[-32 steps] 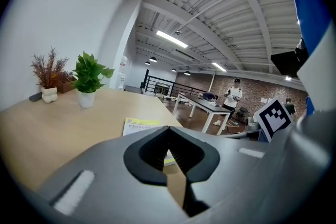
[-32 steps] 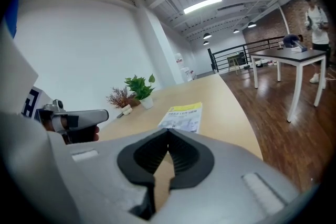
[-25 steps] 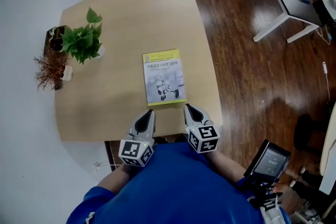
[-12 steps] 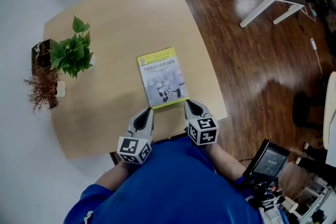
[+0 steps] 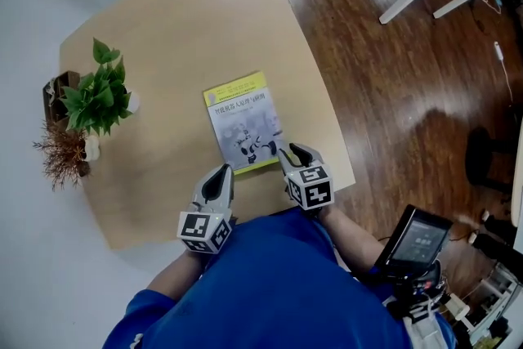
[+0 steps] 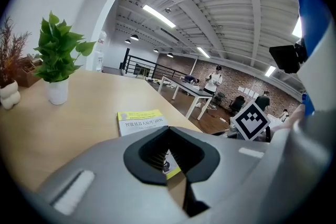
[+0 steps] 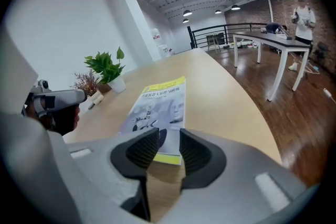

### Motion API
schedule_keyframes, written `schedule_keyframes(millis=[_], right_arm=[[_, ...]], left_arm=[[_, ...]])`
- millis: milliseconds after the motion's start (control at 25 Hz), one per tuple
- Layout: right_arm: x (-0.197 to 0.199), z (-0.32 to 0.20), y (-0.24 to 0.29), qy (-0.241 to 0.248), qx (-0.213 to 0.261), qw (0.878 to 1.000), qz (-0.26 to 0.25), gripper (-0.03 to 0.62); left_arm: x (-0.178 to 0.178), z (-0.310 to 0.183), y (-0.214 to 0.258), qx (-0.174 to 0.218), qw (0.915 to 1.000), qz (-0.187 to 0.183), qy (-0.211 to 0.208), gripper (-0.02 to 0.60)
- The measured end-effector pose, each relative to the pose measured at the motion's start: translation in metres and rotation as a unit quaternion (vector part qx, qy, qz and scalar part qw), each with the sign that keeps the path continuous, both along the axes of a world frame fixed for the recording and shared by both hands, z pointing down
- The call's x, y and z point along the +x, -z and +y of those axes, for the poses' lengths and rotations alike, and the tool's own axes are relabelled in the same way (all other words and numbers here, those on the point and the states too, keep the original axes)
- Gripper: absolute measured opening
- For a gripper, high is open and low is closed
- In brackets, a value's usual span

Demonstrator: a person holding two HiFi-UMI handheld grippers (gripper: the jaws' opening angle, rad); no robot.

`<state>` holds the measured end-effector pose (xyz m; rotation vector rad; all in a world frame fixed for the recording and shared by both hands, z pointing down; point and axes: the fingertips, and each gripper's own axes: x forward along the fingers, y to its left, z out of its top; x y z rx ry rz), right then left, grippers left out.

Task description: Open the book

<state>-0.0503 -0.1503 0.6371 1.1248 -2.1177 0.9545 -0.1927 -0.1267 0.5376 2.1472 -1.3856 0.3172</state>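
Right gripper (image 5: 293,151) has sunk to the book (image 5: 239,114), at its near corner; jaws just opened wide, perhaps straddling it, not clamping.

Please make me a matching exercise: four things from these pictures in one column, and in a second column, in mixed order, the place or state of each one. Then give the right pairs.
Column one:
1. closed book with a yellow and grey cover
2. leafy green plant in a white pot
3. left gripper
4. right gripper

Column two:
A. jaws apart, at the book's near edge
B. stands near the left edge of the wooden table
C. lies flat on the table
D. jaws together, left of the book

Pairs: 1-C, 2-B, 3-D, 4-A.

The right gripper's jaws have just been opening; the book's near edge shows between them.
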Motion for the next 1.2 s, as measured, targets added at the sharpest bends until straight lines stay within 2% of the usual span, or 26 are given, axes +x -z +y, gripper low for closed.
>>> schedule_keyframes(millis=[240,560,1200], right_arm=[[-0.001,-0.024,-0.024,0.022,-0.033,0.999,-0.002,0.115],[-0.007,-0.026,-0.027,0.037,-0.052,0.998,0.008,0.115],[-0.010,-0.024,-0.021,0.069,-0.036,0.995,0.067,0.107]], left_arm=[[0.005,-0.015,-0.011,-0.018,0.9997,-0.014,0.008,0.008],[0.000,-0.016,-0.008,-0.020,0.9996,-0.014,0.015,0.008],[-0.002,-0.025,-0.006,-0.015,0.9997,-0.011,0.017,0.008]])
